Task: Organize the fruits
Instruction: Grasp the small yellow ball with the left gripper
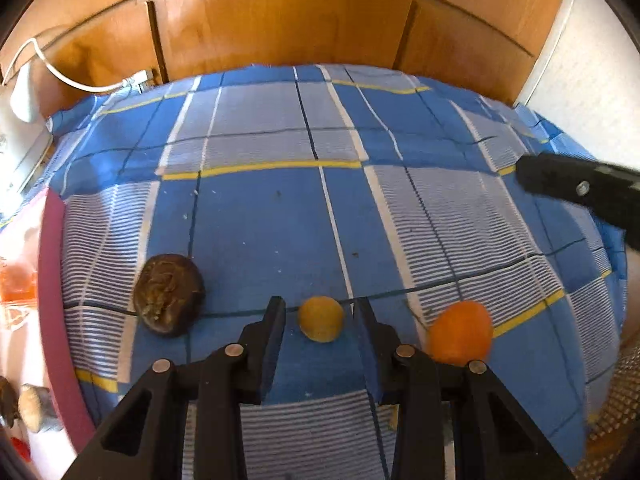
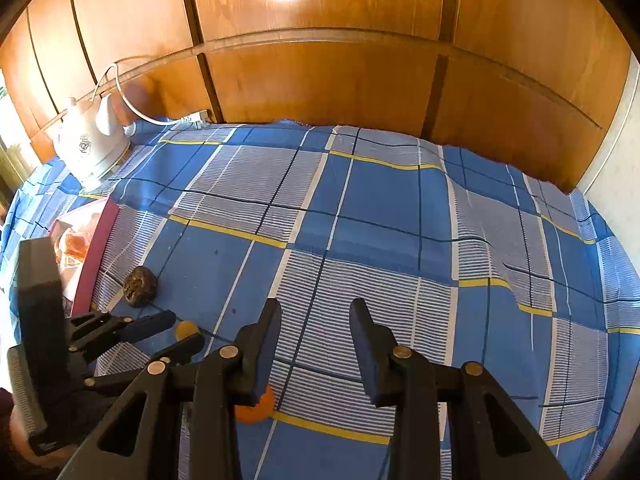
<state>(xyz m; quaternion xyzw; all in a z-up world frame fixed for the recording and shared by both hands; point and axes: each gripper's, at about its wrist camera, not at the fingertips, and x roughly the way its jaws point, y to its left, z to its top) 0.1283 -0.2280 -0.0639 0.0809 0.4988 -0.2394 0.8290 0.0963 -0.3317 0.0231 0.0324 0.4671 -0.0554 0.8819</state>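
Note:
On the blue checked cloth [image 1: 280, 216] lie three fruits: a dark brown wrinkled fruit [image 1: 169, 294], a small yellow fruit [image 1: 321, 318] and an orange fruit [image 1: 460, 332]. My left gripper [image 1: 320, 316] is open, its fingers either side of the yellow fruit without touching it. In the right wrist view my right gripper [image 2: 314, 320] is open and empty above the cloth, with the orange fruit [image 2: 256, 408] partly hidden under its left finger. The left gripper [image 2: 176, 334], the yellow fruit [image 2: 186, 330] and the brown fruit [image 2: 139, 286] show at the left there.
A pink-edged tray [image 1: 52, 280] holding orange packets and other items lies at the left [image 2: 100, 240]. A white kettle [image 2: 90, 144] with a cord stands at the back left. Wooden wall panels [image 2: 320, 80] close the back. The right gripper's body [image 1: 580, 188] shows at the right.

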